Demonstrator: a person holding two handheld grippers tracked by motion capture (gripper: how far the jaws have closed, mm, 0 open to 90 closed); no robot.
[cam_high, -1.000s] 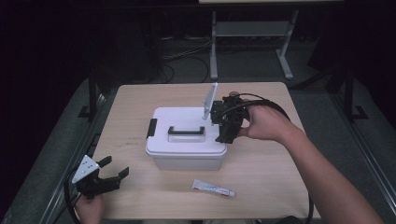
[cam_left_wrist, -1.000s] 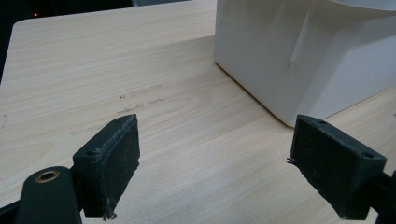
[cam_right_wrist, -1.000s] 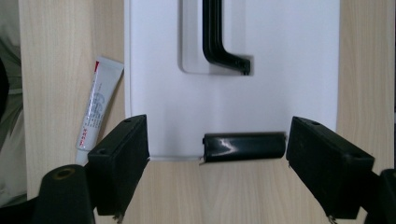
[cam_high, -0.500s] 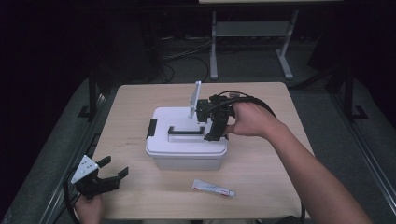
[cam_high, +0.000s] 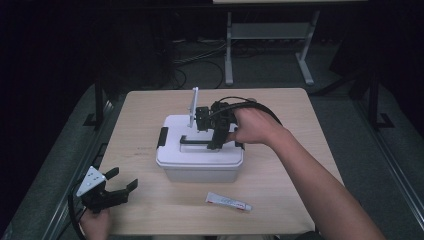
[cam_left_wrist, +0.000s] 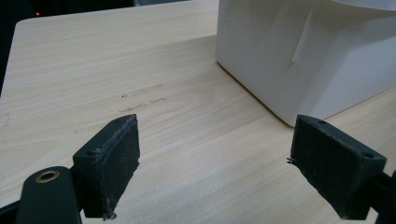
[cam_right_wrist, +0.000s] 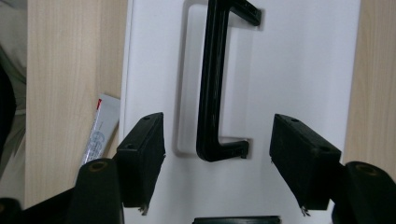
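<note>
On the table (cam_high: 300, 125) centre sits the white box (cam_high: 200, 167), lid on, black latches at both ends; your right gripper (cam_high: 212, 145) hangs over the lid, pointing down at the black handle (cam_high: 192, 142); jaws wide apart, nothing between the pads yet; in the right gripper view the handle (cam_right_wrist: 212, 79) runs up the middle of the gap, its near end level with the pads, one pad (cam_right_wrist: 140, 158) on each side of it and clear of it; handle lies in its recess on the lid (cam_right_wrist: 299, 60), not lifted; your right hand (cam_high: 252, 125) grips the tool from the box's right end, cable looping behind it; your left gripper (cam_high: 112, 192) rests low at the table's near-left corner, well apart from the box, jaws spread wide and empty; in the left gripper view the pads frame bare wood, the box's wall (cam_left_wrist: 308, 56) ahead and to the right, not touched; a tube (cam_high: 228, 201) lies flat on the table just in front of the box, apart from both grippers; the right gripper view catches its end (cam_right_wrist: 98, 135) beside the lid edge.
</note>
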